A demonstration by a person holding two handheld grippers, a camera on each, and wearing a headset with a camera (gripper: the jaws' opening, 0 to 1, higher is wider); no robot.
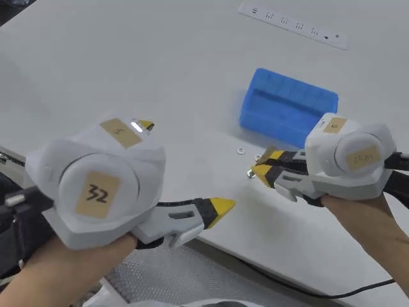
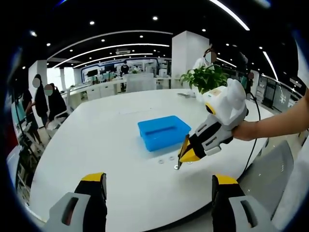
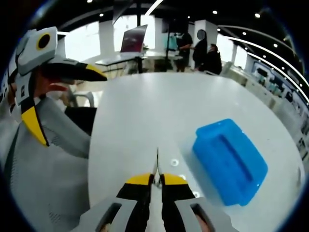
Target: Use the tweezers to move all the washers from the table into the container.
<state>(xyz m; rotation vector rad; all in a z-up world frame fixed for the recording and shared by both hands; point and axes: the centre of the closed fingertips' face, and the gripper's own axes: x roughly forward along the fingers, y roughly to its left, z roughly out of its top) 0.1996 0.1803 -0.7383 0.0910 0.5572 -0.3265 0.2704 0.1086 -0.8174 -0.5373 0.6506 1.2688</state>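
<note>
The washers point(image 3: 174, 162) lie loose on the table point(image 1: 160, 57) just in front of the blue container point(image 1: 287, 105); the tweezers point(image 3: 157, 162) point down at the washer farthest from the container, pinched between the pressed-together jaws of the right gripper point(image 1: 265, 166), seemingly to line up a pick; the left gripper point(image 1: 182, 165), spread and holding nothing, hangs well away from the container, leaving room.
</note>
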